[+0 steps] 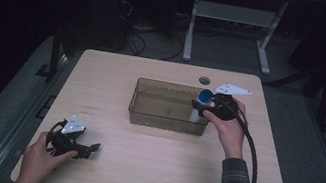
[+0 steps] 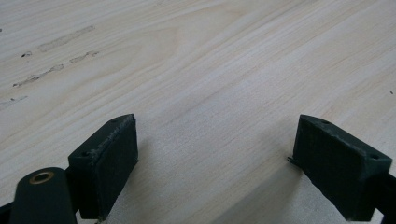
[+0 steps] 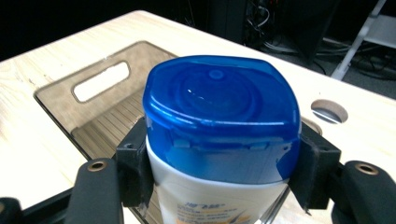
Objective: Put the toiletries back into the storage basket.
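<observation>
A white bottle (image 3: 219, 186) with a blue flip cap (image 3: 224, 112) stands upright between the black jaws of my right gripper (image 3: 224, 168), which press on its neck from both sides. In the high view the right gripper (image 1: 210, 108) holds the bottle (image 1: 204, 99) over the right end of a clear brownish bin (image 1: 166, 121) on the table. My left gripper (image 1: 87, 150) rests low at the table's front left, held by a hand. Its jaws (image 2: 215, 168) stand wide apart over bare wood with nothing between them.
The light wooden table (image 1: 147, 170) has a round cable hole (image 1: 204, 80) behind the bin. A handle slot (image 3: 100, 81) shows in the bin's far wall. A white desk frame (image 1: 234, 23) stands on the dark floor beyond the table.
</observation>
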Motion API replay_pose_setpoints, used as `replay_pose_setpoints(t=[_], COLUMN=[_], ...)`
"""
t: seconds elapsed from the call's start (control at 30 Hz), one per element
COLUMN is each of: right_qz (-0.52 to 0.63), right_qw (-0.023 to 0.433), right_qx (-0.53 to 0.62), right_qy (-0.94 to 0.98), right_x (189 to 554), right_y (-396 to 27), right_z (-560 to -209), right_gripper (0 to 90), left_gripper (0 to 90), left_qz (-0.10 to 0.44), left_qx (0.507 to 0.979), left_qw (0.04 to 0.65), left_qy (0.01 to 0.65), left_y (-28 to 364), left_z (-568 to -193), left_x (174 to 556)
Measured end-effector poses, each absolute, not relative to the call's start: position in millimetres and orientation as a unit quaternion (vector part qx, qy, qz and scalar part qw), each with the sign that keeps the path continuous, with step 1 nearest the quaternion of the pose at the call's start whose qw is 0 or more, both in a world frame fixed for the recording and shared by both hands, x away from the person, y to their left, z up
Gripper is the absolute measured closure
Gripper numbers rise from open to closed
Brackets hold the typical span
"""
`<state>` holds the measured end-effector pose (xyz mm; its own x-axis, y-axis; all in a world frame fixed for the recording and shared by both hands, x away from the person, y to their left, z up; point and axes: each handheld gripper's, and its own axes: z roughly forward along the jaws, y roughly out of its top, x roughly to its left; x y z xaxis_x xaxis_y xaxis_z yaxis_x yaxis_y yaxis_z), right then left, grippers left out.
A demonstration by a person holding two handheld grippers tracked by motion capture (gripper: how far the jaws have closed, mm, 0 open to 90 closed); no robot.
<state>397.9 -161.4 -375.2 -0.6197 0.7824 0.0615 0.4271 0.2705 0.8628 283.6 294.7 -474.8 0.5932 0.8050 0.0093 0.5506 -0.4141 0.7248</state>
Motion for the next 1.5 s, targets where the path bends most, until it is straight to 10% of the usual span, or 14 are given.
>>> replay_pose_setpoints(t=[1.5], right_qz=[0.452], right_qw=[0.177], right_qx=[0.391], right_qy=[0.782], right_x=[390.5], right_y=[-162.3], right_z=[-377.2], right_gripper=[18.1], left_gripper=[12.9], left_qz=[0.182], left_qx=[0.821], left_qw=[0.350], left_qy=[0.412], left_y=[294.7], left_z=[-474.8], left_x=[283.6])
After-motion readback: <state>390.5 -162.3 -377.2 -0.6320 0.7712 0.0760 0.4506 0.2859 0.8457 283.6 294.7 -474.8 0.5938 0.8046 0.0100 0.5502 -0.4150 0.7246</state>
